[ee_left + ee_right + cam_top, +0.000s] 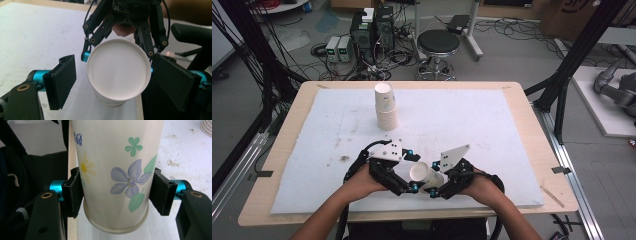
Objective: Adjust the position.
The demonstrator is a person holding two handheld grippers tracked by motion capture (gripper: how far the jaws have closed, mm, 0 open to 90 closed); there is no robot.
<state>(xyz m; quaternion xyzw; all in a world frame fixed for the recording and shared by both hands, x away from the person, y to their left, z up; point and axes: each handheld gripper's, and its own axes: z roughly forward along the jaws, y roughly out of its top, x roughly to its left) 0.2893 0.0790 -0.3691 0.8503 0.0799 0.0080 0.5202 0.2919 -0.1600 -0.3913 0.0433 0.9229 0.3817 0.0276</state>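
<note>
A flower-printed paper cup (419, 172) lies tilted between both grippers near the table's front edge. My right gripper (433, 179) is shut on it. In the right gripper view both pads press the cup (112, 170) near its narrow end, on either side of the right gripper (116, 195). The cup's wide white end (117, 72) faces the left gripper view. My left gripper (117, 82) stands open around that end, its left pad (62, 80) clearly apart from the rim. In the high view the left gripper (412, 170) is just left of the cup.
A stack of paper cups (386, 107) stands upright toward the back of the white foam sheet (472, 115) that covers the wooden table (532, 115). Beyond the table are a black stool (438, 42), computers and cables on the floor.
</note>
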